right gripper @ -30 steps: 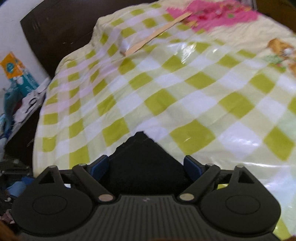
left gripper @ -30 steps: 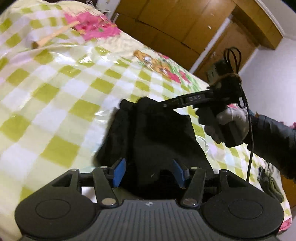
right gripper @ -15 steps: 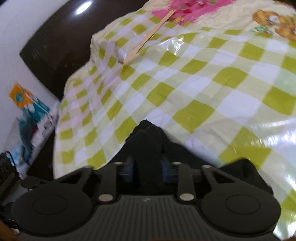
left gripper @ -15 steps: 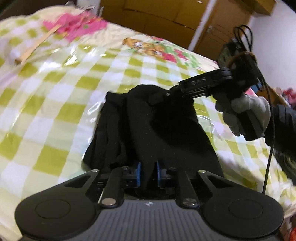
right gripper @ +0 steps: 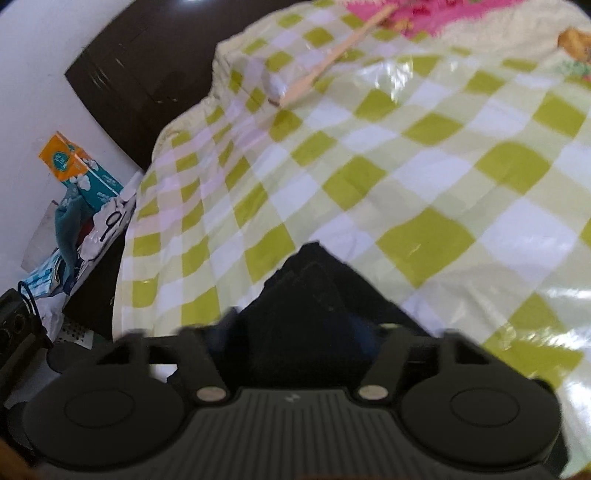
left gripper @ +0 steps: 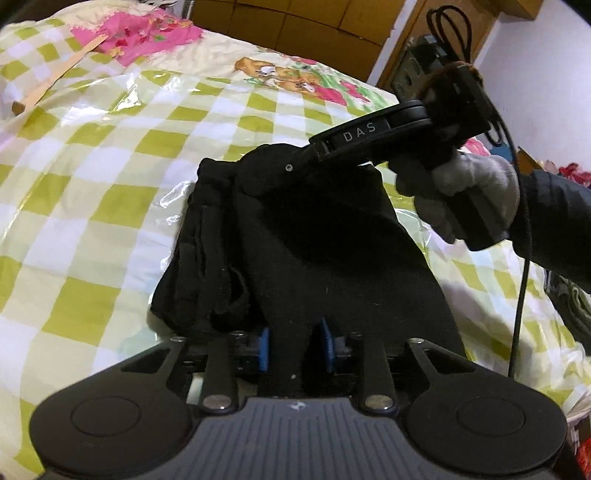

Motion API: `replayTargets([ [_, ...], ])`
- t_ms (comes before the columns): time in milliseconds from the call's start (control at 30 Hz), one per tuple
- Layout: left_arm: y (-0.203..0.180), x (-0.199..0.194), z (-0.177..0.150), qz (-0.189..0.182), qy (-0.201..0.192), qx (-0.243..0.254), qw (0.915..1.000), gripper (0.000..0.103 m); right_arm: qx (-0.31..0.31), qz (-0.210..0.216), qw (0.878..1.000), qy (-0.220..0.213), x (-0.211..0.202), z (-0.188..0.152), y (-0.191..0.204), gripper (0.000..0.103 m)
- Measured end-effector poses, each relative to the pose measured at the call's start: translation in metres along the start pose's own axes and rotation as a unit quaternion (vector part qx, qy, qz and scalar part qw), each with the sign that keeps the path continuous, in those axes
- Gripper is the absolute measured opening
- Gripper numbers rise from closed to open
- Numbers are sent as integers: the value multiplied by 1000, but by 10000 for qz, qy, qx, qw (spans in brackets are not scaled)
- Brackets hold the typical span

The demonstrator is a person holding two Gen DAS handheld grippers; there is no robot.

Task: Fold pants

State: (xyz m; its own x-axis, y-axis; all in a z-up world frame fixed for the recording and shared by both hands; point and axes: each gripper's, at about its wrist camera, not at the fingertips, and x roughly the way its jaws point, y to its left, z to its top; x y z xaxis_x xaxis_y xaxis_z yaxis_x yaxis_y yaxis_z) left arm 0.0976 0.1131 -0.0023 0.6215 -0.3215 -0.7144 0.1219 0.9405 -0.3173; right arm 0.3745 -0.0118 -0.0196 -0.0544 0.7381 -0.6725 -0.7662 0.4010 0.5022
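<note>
- While the black pants (left gripper: 303, 236) lay bunched on the bed (left gripper: 92, 206), the left tool (left gripper: 294, 349) was clamped on a fold of their near edge, its blue pads (left gripper: 264, 349) pressed against the cloth from both sides.
- From the left wrist view, the right tool (left gripper: 295, 166) reached in from the right, its black arm marked "DAS", and its tip met the far end of the pants; whether it pinched the cloth there could not be told from that angle.
- From the right wrist view (blurred), a peak of the pants (right gripper: 314, 295) sat between the fingers of the right tool (right gripper: 295, 332), which stood fairly wide apart; I could not tell whether they gripped the cloth or had let it go.
- A gloved hand (left gripper: 465, 195) in a dark sleeve held the right tool's handle, and a black cable (left gripper: 522, 280) hung down beside it.
- The bed was covered by a green and white checked sheet (right gripper: 424, 177) with a shiny plastic film over it.
- A wooden stick (right gripper: 332, 55) lay on the sheet well beyond the pants, near a pink patch (left gripper: 133, 33).
- A cartoon print (left gripper: 280, 74) showed near the far edge of the bed, with a wooden wardrobe (left gripper: 295, 26) behind it.
- An orange and teal box (right gripper: 77, 170) stood beside the bed, against the white wall.
</note>
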Motion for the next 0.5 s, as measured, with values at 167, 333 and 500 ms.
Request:
replayTargets([
  [167,-22,-20,6,-217,-268,348,9988,24,648,16,9971,-392,-31,-18,8,25],
  [333,-39,-46,24,-520,-737,481,9948,24,1341,249,9828,-1248,-79,-43,14,23],
  [500,-28,-69,42,-387,-1290,579,9892,24,1561,393,9663,-2010,-115,-39,20,23],
])
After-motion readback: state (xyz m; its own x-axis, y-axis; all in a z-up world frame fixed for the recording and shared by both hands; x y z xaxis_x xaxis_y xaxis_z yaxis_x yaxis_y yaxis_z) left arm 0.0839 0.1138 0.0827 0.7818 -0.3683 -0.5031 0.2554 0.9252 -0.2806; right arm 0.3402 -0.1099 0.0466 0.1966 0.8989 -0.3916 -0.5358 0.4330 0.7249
